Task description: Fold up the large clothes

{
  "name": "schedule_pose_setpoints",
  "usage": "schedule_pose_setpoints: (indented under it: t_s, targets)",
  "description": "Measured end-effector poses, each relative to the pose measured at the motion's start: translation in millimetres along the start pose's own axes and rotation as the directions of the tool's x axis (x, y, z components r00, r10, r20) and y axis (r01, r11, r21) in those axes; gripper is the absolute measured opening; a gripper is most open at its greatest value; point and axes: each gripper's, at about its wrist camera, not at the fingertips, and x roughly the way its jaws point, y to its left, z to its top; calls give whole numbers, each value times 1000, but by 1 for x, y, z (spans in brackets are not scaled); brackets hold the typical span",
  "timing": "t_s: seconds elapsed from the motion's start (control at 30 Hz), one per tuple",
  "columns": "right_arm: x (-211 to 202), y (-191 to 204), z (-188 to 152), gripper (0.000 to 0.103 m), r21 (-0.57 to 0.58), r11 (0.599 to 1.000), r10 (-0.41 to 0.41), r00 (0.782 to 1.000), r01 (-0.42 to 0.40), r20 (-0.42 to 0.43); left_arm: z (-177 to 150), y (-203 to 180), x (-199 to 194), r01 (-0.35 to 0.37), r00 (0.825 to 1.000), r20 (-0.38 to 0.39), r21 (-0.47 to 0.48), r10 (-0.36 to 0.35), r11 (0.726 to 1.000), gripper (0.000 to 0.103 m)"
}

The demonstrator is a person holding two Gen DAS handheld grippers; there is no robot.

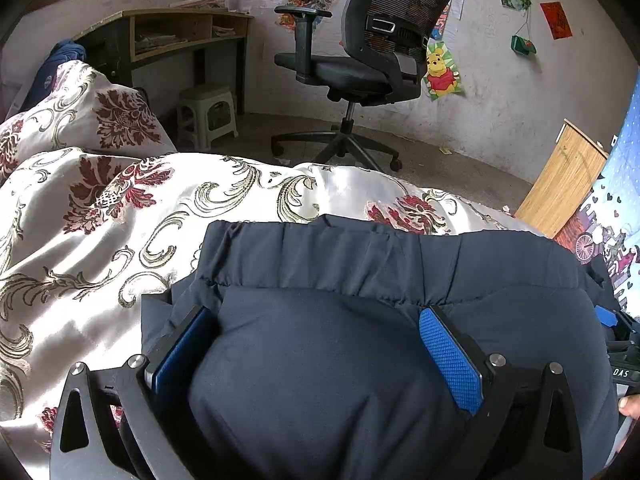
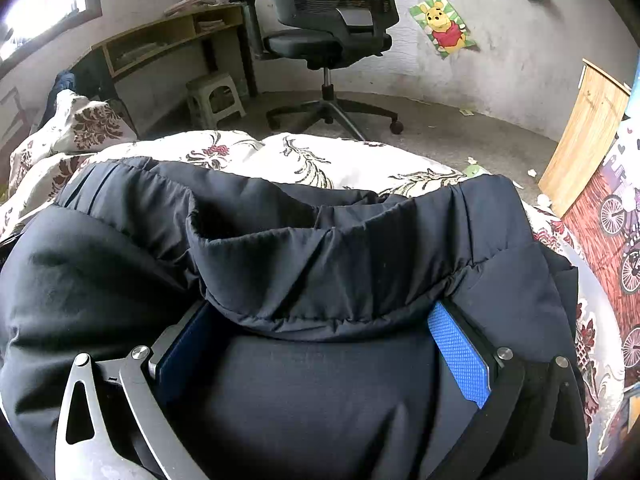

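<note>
A dark navy padded jacket (image 1: 320, 380) lies on a bed under a white quilt with red flowers (image 1: 120, 220). Its gathered elastic hem (image 1: 360, 256) runs across just beyond my fingers. My left gripper (image 1: 316, 314) is open wide, and the jacket's padding bulges up between the blue pads (image 1: 450, 356). In the right wrist view the jacket (image 2: 120, 272) fills the lower frame, with its gathered hem (image 2: 320, 272) folded over in a thick roll. My right gripper (image 2: 320, 308) is also open wide, pressed into the fabric under that roll.
A black office chair (image 1: 360, 68) stands on the floor beyond the bed, with a wooden desk (image 1: 180, 32) and a pale plastic stool (image 1: 208, 116) to its left. A wooden board (image 1: 560, 184) leans at the right. The other gripper (image 1: 616, 332) and a person's fingertip (image 1: 630, 406) show at the right edge.
</note>
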Motion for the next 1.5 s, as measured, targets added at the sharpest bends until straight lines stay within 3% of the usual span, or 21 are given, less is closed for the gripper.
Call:
schedule_pose_setpoints:
  t_s: [0.7,1.07,1.3,1.5]
  targets:
    - [0,-1,-1,102,-4,1000,-8,1000,8,0,-1,0,1,0,1000,0,0,0,1000,103]
    - [-7,-1,-5,102,-5,1000,-27,999,27,35,0,12,-5,51,999,-15,-45,-52,998,103]
    - [-35,-22,-17,102,15,999,42,995,-44,93,-2,43,-35,84,996,-8,-67,-85,994,103]
    - [-72,-54,-36,102,14,1000,15,988,-17,151,-12,92,-55,156,987,-24,-24,-156,987,103]
